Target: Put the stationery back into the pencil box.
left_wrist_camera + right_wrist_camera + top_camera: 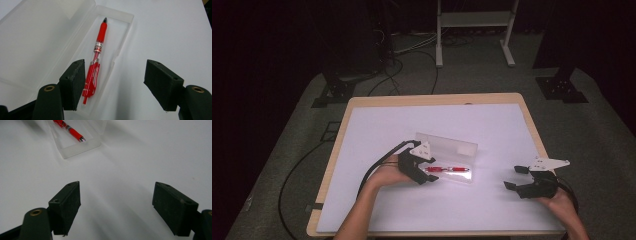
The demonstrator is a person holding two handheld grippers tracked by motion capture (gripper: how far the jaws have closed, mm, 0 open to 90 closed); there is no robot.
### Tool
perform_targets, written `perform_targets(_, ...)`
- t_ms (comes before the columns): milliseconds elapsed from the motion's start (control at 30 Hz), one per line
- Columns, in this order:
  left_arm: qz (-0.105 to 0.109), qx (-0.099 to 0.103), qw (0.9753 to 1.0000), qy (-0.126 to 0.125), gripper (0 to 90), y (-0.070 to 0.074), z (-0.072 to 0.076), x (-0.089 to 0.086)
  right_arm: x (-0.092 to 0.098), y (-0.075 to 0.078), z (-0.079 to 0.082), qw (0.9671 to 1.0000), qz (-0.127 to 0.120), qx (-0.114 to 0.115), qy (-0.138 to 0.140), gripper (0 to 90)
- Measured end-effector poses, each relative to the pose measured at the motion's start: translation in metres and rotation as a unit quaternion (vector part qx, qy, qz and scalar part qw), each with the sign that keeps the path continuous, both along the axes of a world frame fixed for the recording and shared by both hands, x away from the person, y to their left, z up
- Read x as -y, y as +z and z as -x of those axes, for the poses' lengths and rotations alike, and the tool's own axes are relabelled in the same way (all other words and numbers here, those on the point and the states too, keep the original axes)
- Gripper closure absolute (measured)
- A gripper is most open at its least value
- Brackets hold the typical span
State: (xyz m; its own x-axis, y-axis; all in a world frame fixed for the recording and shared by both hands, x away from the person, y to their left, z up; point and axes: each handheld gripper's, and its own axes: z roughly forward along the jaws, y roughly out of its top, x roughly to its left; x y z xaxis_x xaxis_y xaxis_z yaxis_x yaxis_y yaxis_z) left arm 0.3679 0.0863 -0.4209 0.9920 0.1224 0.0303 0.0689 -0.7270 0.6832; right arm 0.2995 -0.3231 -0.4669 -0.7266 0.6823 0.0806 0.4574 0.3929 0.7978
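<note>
High view showed the left gripper [426, 174] at the middle of the frame, its jaws spread and gripping nothing, at the near end of an open clear plastic case [462, 176] that held a red pen [446, 169]. The case's lid [447, 144] stood up behind it, toward the top of the frame.

The risk, as I judged it, lay in the case: it looked light and lay loose on the white counter [377, 130], so a jaw catching its thin wall could push it away or tip it, and the pen could roll out. A jaw closing on the rim together with the pen could also lift the whole case.

In the left gripper view the pen [96, 57] ran from lower left up toward the top centre, its clip end just beside the left jaw, which reached over the case's edge; the right jaw stood well apart, over bare counter.

The right gripper [518, 177] rested at the lower right of the high view, jaws spread too and holding nothing, with the case [77, 146] well away at the upper left of its own view.
</note>
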Motion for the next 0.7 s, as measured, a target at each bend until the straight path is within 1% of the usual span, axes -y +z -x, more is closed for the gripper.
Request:
perform_targets(67, 0.000, 0.000, 1.0000, 0.003, 32.0, -0.001, 0.001, -0.004, 0.000, 0.000, 0.000, 1.0000, -0.001, 0.000, -0.001, 21.9)
perform_targets(133, -0.002, -0.006, 1.0000, 0.008, 30.5, -0.003, 0.000, -0.007, 0.000, 0.000, 0.000, 1.0000, 0.000, 0.001, 0.000, 21.9)
perform_targets(267, 0.009, -0.009, 0.9998, 0.017, 29.9, -0.005, 0.002, -0.013, -0.001, 0.000, 0.000, 1.0000, 0.004, 0.000, 0.000, 21.9)
perform_targets(333, 0.009, -0.005, 0.9998, 0.020, 29.1, -0.005, 0.002, -0.016, -0.001, -0.001, 0.000, 1.0000, 0.003, -0.001, 0.000, 21.9)
perform_targets(400, 0.015, -0.006, 0.9996, 0.025, 29.0, -0.005, 0.004, -0.019, -0.001, -0.001, 0.000, 1.0000, 0.004, -0.001, 0.000, 21.9)
perform_targets(467, 0.014, -0.006, 0.9995, 0.027, 27.8, -0.005, 0.005, -0.022, -0.002, -0.001, 0.000, 1.0000, 0.005, -0.001, 0.001, 21.9)
perform_targets(533, 0.015, -0.001, 0.9995, 0.029, 26.6, -0.004, 0.007, -0.024, -0.002, -0.001, 0.000, 1.0000, 0.005, -0.001, 0.000, 21.9)
perform_targets(567, 0.019, -0.001, 0.9994, 0.030, 26.6, -0.004, 0.008, -0.026, -0.002, -0.001, 0.000, 1.0000, 0.006, -0.001, 0.001, 21.9)
perform_targets(700, 0.022, -0.001, 0.9990, 0.038, 25.7, -0.005, 0.009, -0.032, -0.003, -0.001, 0.000, 1.0000, 0.007, -0.002, 0.001, 21.9)
